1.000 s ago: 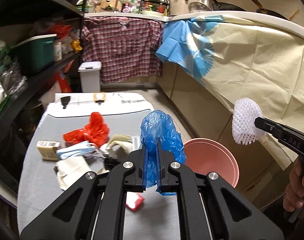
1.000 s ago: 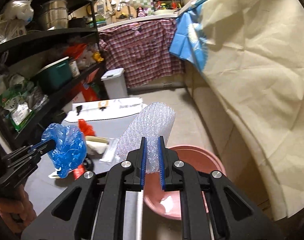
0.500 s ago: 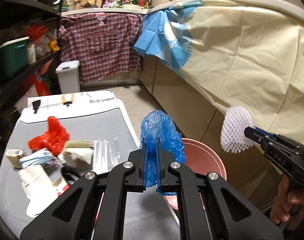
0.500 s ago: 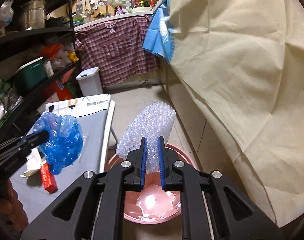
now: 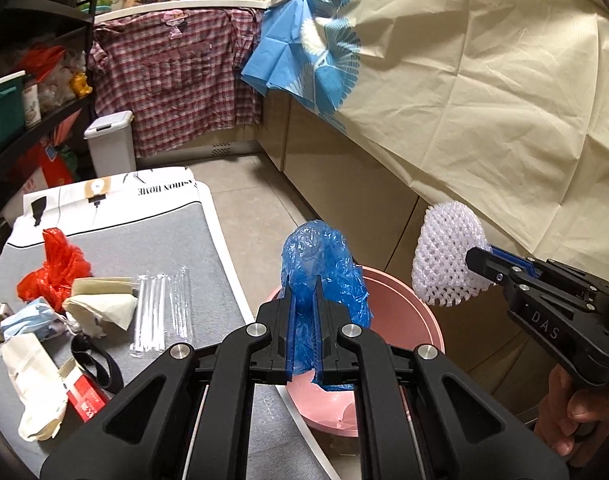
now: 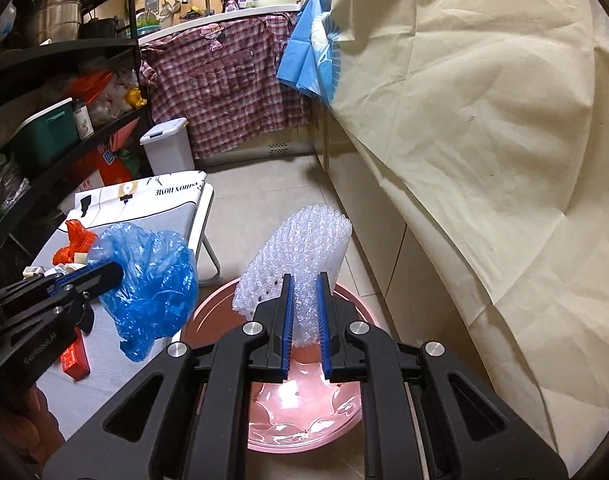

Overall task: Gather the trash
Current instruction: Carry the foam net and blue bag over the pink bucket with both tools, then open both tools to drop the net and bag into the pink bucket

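Holding two feather-light scraps over the pink basin at lower centre: left gripper is clamped on a crinkly blue plastic bag, right gripper is pinched on a squishy white foam net. Both probably squash easily and won't break, so any bunched fold works as a grip. More trash sits on the grey board at left, with a cramped, cloth-draped kitchen around it.

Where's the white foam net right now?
The white foam net is clamped in the right gripper, held above the pink plastic basin on the floor, right of the crumpled blue plastic bag.
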A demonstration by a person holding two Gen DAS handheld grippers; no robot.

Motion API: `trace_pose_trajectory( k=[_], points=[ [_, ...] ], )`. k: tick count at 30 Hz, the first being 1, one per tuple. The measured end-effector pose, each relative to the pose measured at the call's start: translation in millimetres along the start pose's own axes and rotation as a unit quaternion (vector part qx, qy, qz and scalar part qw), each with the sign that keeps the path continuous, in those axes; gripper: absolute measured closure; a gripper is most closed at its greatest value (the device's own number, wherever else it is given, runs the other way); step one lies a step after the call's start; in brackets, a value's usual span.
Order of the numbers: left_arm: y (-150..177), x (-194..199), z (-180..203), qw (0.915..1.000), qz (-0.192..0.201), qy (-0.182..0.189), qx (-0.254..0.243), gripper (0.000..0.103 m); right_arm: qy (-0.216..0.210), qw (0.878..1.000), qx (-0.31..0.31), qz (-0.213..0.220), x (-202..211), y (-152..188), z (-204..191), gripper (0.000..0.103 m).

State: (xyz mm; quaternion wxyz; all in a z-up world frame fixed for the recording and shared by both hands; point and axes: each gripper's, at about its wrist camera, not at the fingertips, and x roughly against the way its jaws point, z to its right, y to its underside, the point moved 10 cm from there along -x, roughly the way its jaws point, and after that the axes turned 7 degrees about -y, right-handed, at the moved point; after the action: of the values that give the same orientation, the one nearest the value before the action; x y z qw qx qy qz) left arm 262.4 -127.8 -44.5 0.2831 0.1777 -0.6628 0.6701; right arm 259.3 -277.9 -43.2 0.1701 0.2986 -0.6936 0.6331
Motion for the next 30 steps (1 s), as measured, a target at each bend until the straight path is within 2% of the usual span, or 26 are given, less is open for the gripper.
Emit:
trace_pose_trajectory(
  k=[18,20,21,22,30],
  points=[
    [-2.6,-9.8,14.5,0.9999,-0.009,0.006,0.004,0.096,0.005,1.0,0.001,-0.006,-8.2,1.1,0.7,0.088],
    [-2.8,-11.6,16.2,0.9999,-0.013,0.006,0.005,0.086,0.011,1.0,0.002,-0.009,-10.0,1.6,1.6,0.077],
    [-1.9,-11.8,16.1,0.9999,-0.015,0.004,0.005,0.071,0.018,1.0,0.002,-0.011,-11.5,2.4,3.0,0.057],
    [-2.8,-9.7,14.4,0.9999,-0.009,0.002,0.012,0.062,0.024,1.0,0.002,-0.01,-11.3,1.9,4.1,0.042],
    [-12.0,2.2,1.3,0.9995,0.004,0.002,0.03,0.062,0.031,1.0,-0.002,0.003,-6.1,-0.5,8.5,0.042]
  ],
)
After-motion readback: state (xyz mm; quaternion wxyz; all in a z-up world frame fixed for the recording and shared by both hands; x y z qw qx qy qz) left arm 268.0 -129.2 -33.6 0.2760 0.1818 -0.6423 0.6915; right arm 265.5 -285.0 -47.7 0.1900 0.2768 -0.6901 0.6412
